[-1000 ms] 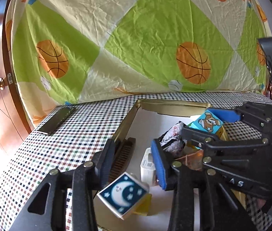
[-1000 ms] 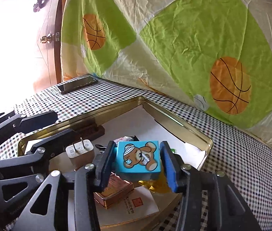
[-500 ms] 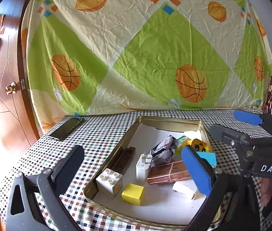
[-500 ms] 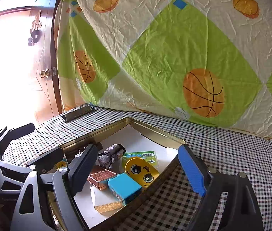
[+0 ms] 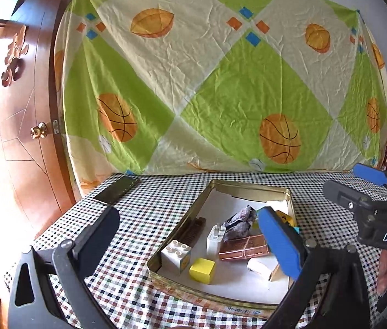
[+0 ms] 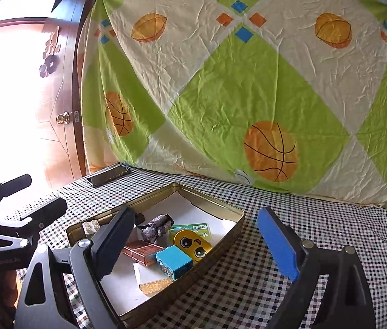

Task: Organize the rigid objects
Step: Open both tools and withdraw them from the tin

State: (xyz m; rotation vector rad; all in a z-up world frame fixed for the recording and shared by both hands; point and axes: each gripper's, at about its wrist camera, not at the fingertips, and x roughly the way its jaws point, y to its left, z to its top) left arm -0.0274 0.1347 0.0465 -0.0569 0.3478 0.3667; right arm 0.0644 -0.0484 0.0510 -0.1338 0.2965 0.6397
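1. We find the left gripper (image 5: 190, 235) spread wide, nothing between its fingers; it hangs above the near-left edge of the gold tin tray (image 5: 182, 224).
2. We see the right gripper (image 6: 193, 235) with jaws opening, nothing between them, over the near side of the same tray (image 6: 215, 205).
3. In the tray's near-left corner we note a white building block (image 5: 176, 253) with a yellow cube (image 5: 202, 270) just to its right.
4. Farther in stand a white plug adapter (image 5: 215, 239), a copper-coloured box (image 5: 244, 250) and a crumpled dark wrapper (image 5: 240, 222).
5. From the right wrist view we log a blue block (image 6: 175, 263) touching a yellow emoji tin (image 6: 192, 242), and a white-and-gold box (image 6: 153, 279) nearest the camera.
6. The tray sits on a checked tablecloth (image 5: 144, 219); a dark phone (image 5: 116, 189) lies far left, well apart from it.
7. A basketball-print sheet (image 5: 220, 87) hangs behind the table.
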